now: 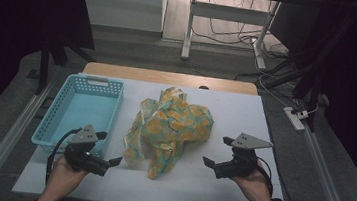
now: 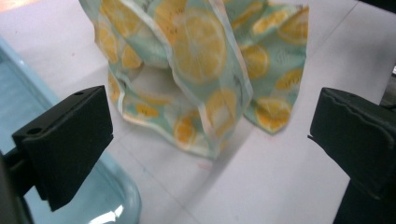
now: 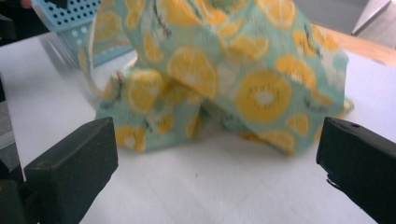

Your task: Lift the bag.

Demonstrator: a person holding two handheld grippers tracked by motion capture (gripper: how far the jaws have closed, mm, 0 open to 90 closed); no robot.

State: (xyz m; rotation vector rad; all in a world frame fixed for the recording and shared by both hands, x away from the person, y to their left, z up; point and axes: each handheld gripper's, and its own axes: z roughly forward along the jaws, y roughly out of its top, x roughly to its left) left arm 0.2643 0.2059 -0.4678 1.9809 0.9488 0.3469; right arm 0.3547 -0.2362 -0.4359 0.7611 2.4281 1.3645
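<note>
Nothing is gripped yet: both tools, left (image 1: 113, 149) and right (image 1: 214, 152), spread wide beside the crumpled cloth (image 1: 171, 127).

Cloth (image 1: 171, 130): thin, soft fabric, crumpled, matt, printed with yellow lemon slices on pale green. Basket (image 1: 80, 113): light-blue plastic, perforated walls, smooth rim with a slight gloss. Surface (image 1: 227, 191): smooth white matt sheet; bare pale wood shows at its far edge. Left tongs (image 1: 110, 149) and right tongs (image 1: 215, 150): matt black plastic, pads faintly ridged; grey flat plates on top.
</note>
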